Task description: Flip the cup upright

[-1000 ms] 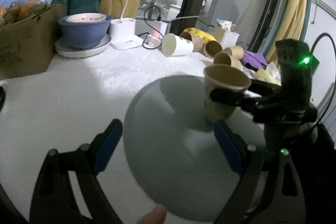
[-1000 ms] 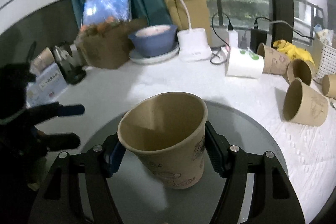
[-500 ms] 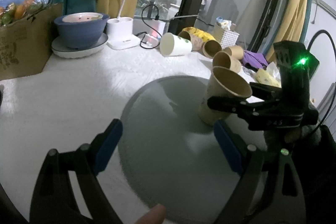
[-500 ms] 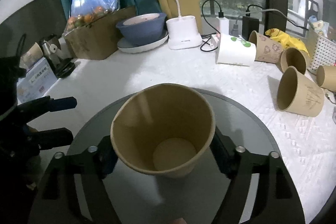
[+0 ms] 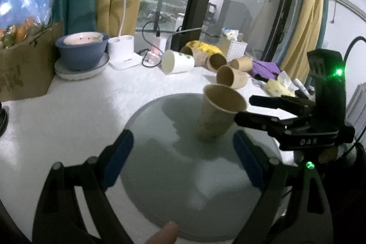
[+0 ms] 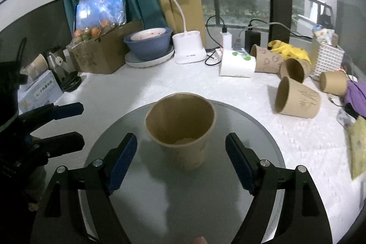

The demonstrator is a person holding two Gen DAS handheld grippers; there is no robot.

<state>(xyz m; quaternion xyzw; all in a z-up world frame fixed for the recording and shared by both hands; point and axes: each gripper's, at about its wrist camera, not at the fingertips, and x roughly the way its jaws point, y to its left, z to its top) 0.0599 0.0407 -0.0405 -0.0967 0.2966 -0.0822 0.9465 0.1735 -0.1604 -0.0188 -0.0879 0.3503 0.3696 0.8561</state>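
Observation:
A brown paper cup (image 6: 181, 132) stands upright, mouth up, on the round grey disc (image 6: 183, 198). It also shows in the left wrist view (image 5: 219, 116), with the disc (image 5: 183, 175) under it. My right gripper (image 6: 180, 150) is open, its blue pads apart on either side of the cup and clear of it; in the left wrist view it (image 5: 249, 106) sits just right of the cup. My left gripper (image 5: 183, 159) is open and empty, in front of the cup; it shows at the left of the right wrist view (image 6: 75, 125).
Several brown cups (image 6: 295, 100) and a white cup (image 6: 238, 63) lie on their sides at the back right. A blue bowl on a plate (image 6: 148, 42), a white desk lamp (image 6: 187, 52), a cardboard box of fruit (image 6: 100, 54) and a white basket (image 6: 327, 58) line the back.
My right gripper set the cup down on the disc, opened and drew back from it. The left gripper stayed open and nearly still.

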